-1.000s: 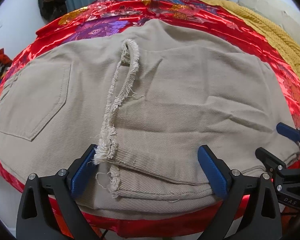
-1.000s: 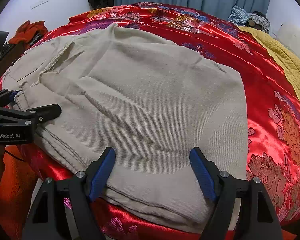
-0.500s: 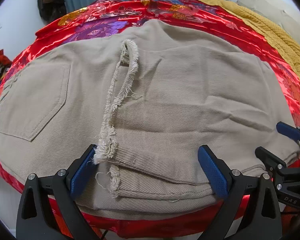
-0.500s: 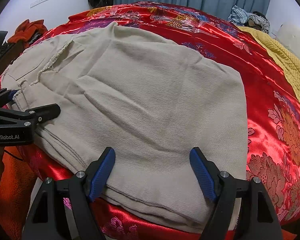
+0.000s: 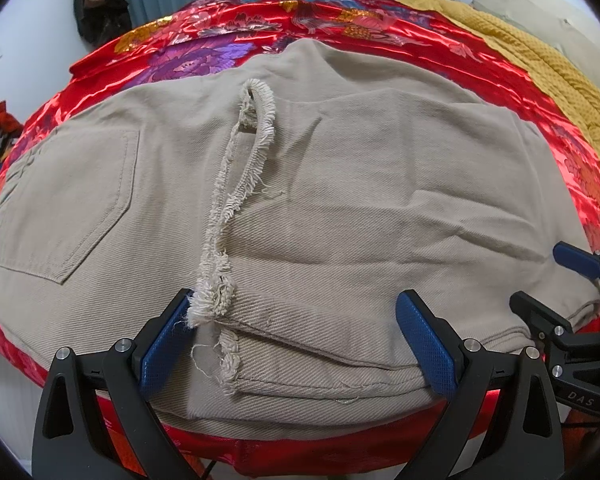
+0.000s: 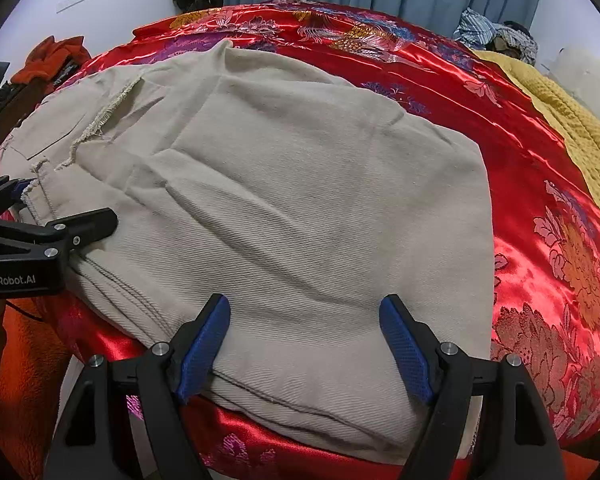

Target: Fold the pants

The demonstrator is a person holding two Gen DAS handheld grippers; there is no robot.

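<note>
Folded beige pants (image 5: 340,208) lie on the red satin bedspread (image 5: 228,36) at the bed's near edge, a frayed hem (image 5: 244,184) running up their middle, with the left tongs (image 5: 296,344) spread wide over their near fold, apparently not pinching it.

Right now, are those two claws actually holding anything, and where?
Nothing is held. Both the left claw and the right claw stand open over the near edge of the beige pants, jaws wide apart.
</note>
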